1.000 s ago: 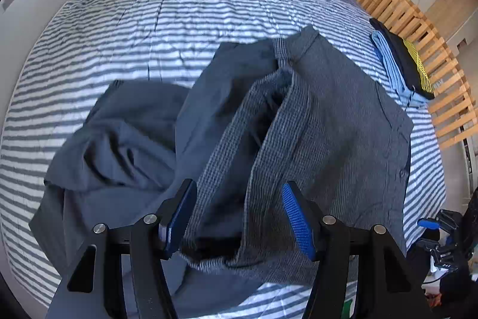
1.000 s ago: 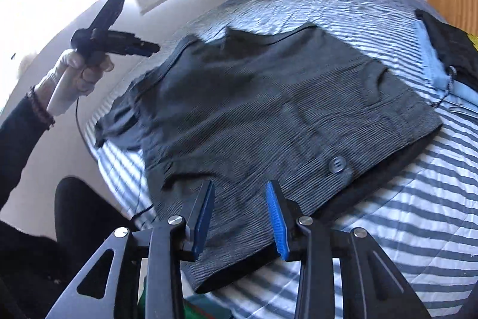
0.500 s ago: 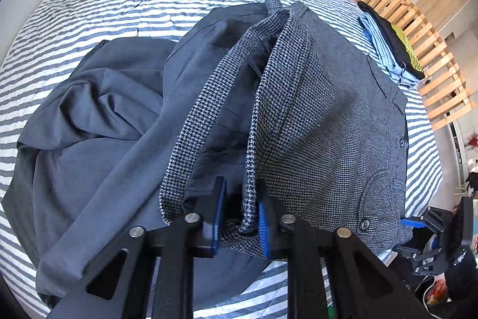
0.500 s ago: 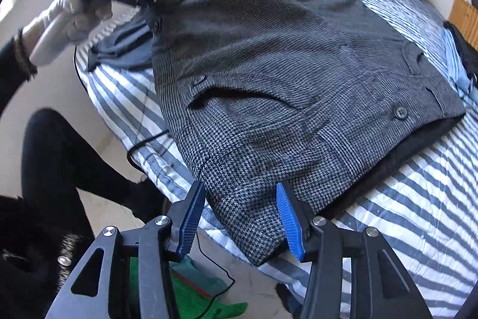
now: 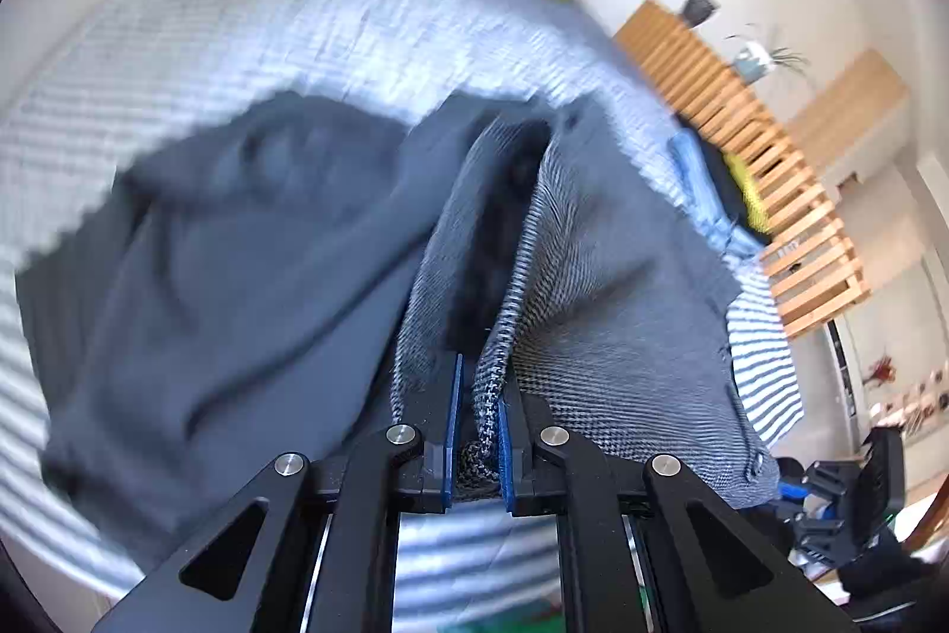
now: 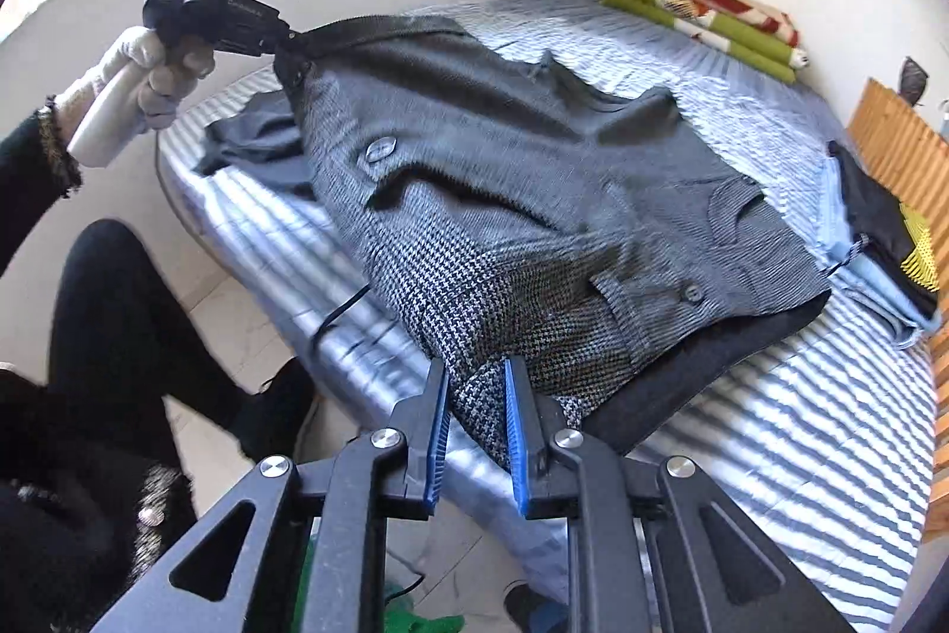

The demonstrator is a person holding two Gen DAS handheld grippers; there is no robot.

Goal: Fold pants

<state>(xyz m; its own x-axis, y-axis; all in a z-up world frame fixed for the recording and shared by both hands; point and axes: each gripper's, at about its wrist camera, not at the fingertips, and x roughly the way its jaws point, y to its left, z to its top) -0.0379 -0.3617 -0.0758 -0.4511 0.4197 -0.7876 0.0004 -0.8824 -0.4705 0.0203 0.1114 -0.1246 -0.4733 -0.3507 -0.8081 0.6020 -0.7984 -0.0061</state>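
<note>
Right now the pants, a grey houndstooth pair, are lying spread across the striped bed, filling the middle of both views, with the waistband end nearest the lower edge of each frame. Nothing is looking folded yet; I would judge this as the very start, with both corners just being taken up.

In the left wrist view the left tool is narrowing its jaws on a bunched edge of the waistband at the lower centre, and the blue pads are already pressing the cloth between them. In the right wrist view that same tool is showing at the upper left, in a gloved hand, pulling one corner up off the bed.

At the lower centre of the right wrist view the right tool is closing on the other waistband corner; the fabric is sitting between its pads, though whether both are pressing it yet I cannot tell.

A second dark garment is lying rumpled partly under the pants at the left of the left wrist view. Folded clothes are sitting at the right edge. All the folding itself is remaining.
</note>
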